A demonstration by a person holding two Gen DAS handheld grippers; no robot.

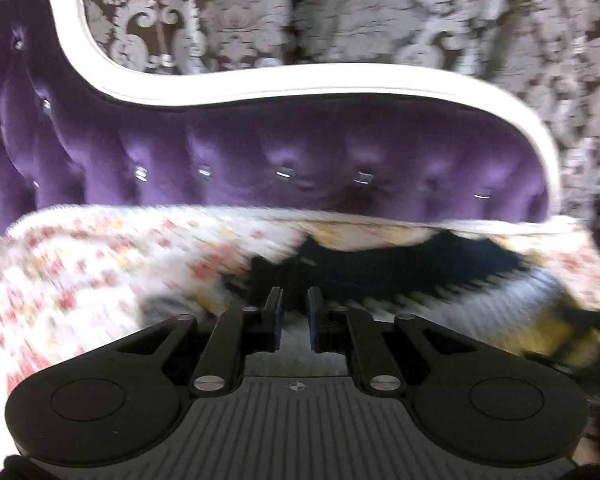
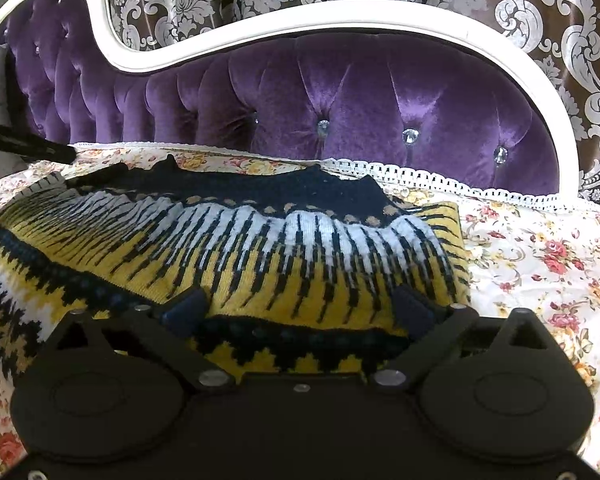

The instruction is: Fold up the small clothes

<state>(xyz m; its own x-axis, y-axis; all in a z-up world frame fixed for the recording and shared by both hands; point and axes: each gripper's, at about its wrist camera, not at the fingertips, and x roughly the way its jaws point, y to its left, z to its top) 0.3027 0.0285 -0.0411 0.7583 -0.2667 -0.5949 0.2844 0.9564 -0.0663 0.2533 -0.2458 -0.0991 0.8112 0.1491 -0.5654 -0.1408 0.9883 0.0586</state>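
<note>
Knitted sweater (image 2: 228, 256), patterned in yellow, white and black with a dark navy band along its far edge, lies spread on a floral bedcover (image 2: 540, 264) before a purple tufted headboard (image 2: 340, 92) with a white frame. Right gripper (image 2: 300, 304) hovers low over the near part of the sweater, fingers spread wide; the yellow-and-black striped knit fills the whole gap between the blue pads (image 2: 188, 306), and a dark zigzag border runs just below them. The pads do not pinch the cloth; whether their tips rest on it cannot be told. Left gripper (image 1: 294, 312) seen through a blurred view: its fingers (image 1: 274, 308) stand close together with a narrow gap, nothing visibly clamped between them. Ahead of those fingertips lies the dark part of the sweater (image 1: 380, 268), striped white and yellow to the right of the fingers, floral cover to the left. In the right wrist view a black finger of the left gripper (image 2: 32, 148) shows at far left, beyond the sweater's left corner. Lace trim (image 2: 440, 184) edges the cover under the headboard.
</note>
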